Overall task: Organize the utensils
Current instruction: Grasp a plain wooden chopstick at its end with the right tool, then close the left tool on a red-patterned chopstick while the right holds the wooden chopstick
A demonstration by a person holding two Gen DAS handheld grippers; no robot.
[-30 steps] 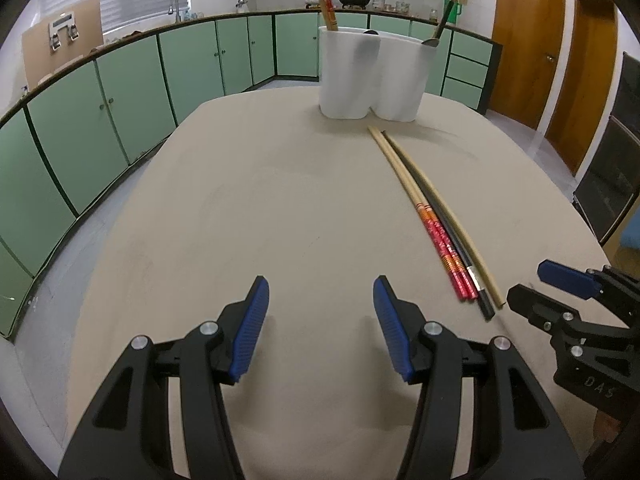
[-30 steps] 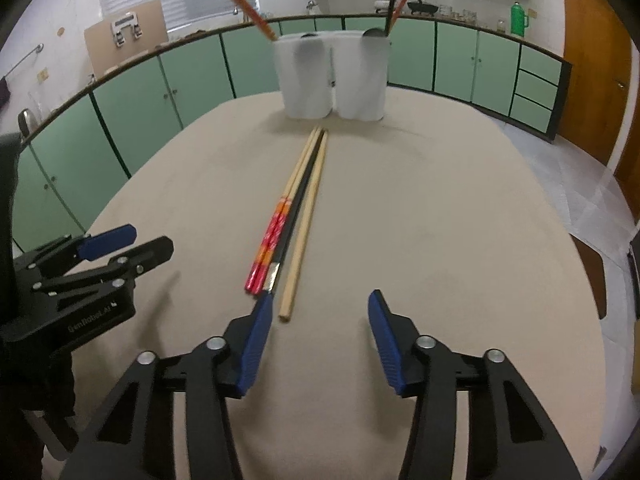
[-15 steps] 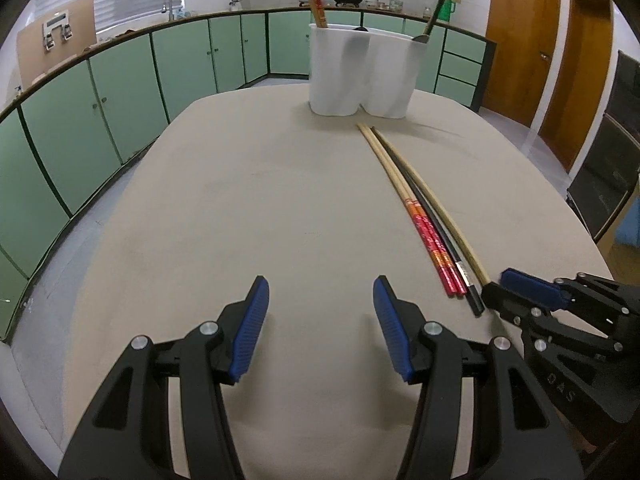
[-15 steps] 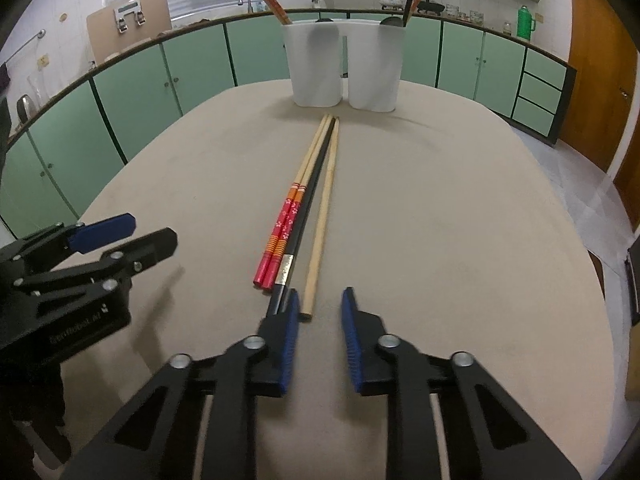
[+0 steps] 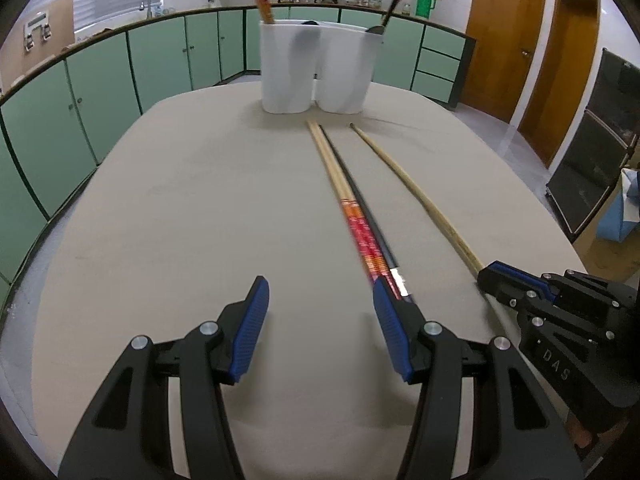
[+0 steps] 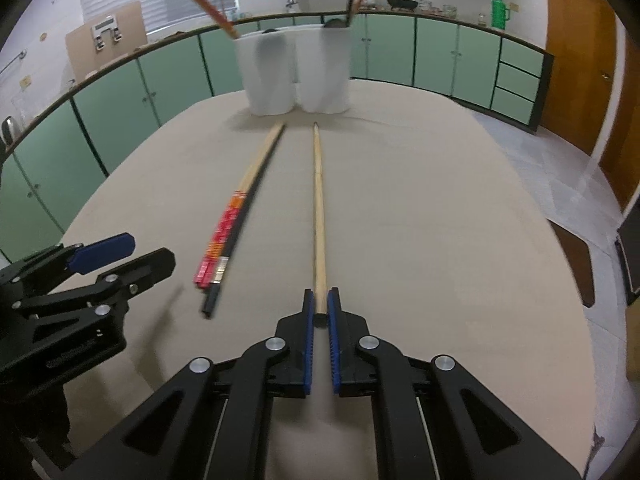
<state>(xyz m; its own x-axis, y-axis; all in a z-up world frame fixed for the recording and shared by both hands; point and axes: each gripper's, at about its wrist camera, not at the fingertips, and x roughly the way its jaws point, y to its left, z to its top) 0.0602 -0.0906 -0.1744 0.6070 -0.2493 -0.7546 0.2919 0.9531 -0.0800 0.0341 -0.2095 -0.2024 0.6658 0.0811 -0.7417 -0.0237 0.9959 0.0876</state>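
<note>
A plain wooden chopstick (image 6: 319, 216) lies lengthwise on the beige table, and my right gripper (image 6: 319, 307) is shut on its near end; it shows as well in the left wrist view (image 5: 416, 196), apart from the others. To its left rest red-patterned chopsticks (image 6: 230, 224) and a black chopstick (image 6: 236, 240) side by side. My left gripper (image 5: 320, 300) hangs open over the table, its right pad beside the near ends of the red-patterned chopsticks (image 5: 362, 236). A white two-cup holder (image 5: 316, 72) at the far end holds several utensils.
Green cabinets curve around the table's far and left sides. Wooden doors (image 5: 504, 40) stand at the right, with a dark appliance (image 5: 596, 152) and a blue box (image 5: 624, 216) on the floor. The table edge (image 5: 560, 224) falls away at right.
My right gripper went from open to shut on the plain wooden chopstick, which now lies separated to the right of the others. My left gripper moved toward the chopsticks and stayed open.
</note>
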